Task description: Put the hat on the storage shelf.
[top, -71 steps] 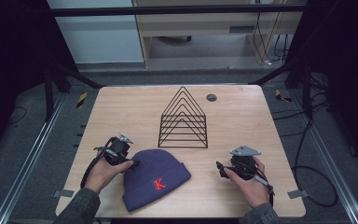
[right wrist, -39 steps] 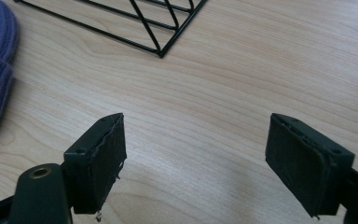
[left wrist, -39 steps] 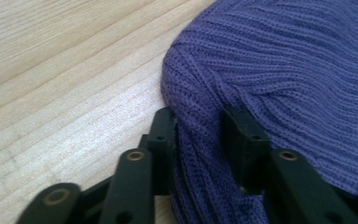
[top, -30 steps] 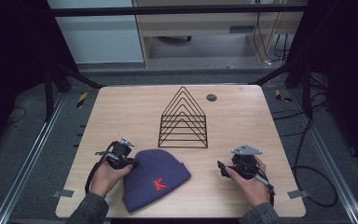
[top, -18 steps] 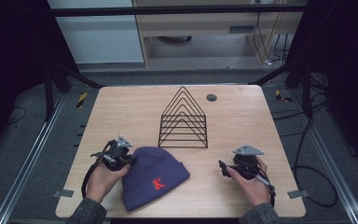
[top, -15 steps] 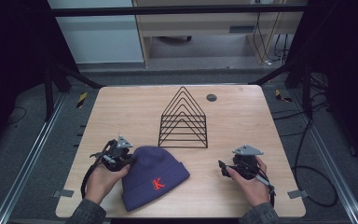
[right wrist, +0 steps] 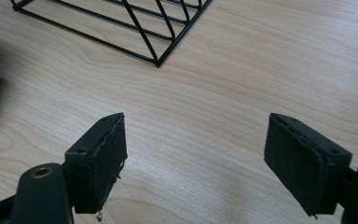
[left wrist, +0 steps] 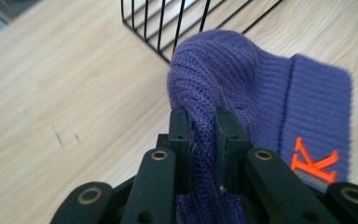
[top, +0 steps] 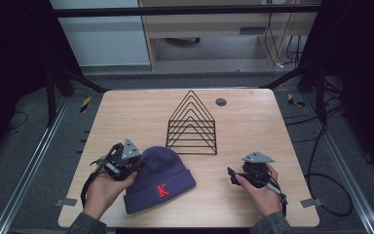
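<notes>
The left claw (left wrist: 200,140) is pinching a fold of the purple hat (top: 163,178) at its rounded top, jaws closed tight on the knit. Lifting slowly should be keeping the fabric from slipping out. The right claw (right wrist: 196,163) is waiting wide open, holding nothing. The ribbed hat, bearing an orange K, is lying just in front of the wire rack (top: 192,124) on the surface (top: 253,122).

On the table (top: 126,117), the hat (top: 160,178) lies just before the wire rack (top: 192,124) — a small disc (top: 220,102) behind it.
</notes>
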`<state>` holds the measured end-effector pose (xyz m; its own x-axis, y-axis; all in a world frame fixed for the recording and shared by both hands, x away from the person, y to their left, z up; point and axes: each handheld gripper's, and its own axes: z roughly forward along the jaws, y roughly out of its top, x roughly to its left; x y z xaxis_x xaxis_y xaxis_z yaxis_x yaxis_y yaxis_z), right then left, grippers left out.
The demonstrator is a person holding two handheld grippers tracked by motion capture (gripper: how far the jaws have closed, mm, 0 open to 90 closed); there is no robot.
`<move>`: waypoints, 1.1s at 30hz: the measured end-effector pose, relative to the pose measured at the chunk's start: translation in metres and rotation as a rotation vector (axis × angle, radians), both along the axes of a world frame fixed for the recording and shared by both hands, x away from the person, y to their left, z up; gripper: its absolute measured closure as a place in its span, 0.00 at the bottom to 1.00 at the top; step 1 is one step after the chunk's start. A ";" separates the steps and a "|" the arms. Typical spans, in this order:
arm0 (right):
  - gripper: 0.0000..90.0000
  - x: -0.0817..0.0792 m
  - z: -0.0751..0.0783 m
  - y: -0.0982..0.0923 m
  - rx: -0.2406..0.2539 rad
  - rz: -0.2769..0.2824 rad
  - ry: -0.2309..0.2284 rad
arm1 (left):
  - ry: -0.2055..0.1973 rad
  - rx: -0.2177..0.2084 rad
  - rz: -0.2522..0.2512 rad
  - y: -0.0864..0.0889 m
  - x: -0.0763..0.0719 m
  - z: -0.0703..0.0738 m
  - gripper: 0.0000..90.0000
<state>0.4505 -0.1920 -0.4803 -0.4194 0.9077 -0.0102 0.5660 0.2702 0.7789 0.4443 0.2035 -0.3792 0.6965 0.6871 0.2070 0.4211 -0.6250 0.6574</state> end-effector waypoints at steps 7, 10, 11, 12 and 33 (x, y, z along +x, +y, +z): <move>0.24 -0.002 0.002 0.000 -0.001 0.006 -0.010 | -0.044 -0.002 -0.054 -0.003 -0.006 0.024 0.88; 0.25 -0.003 0.003 0.001 -0.005 0.014 -0.019 | -0.067 0.011 -0.075 -0.004 -0.007 0.035 0.88; 0.25 -0.003 0.003 0.002 -0.004 0.016 -0.020 | -0.072 0.008 -0.081 -0.004 -0.008 0.038 0.88; 0.26 -0.003 0.004 0.002 -0.006 0.019 -0.022 | -0.077 0.006 -0.086 -0.003 -0.008 0.042 0.88; 0.31 -0.013 0.042 0.035 0.005 0.155 -0.140 | -0.146 -0.019 -0.135 0.004 -0.011 0.098 0.88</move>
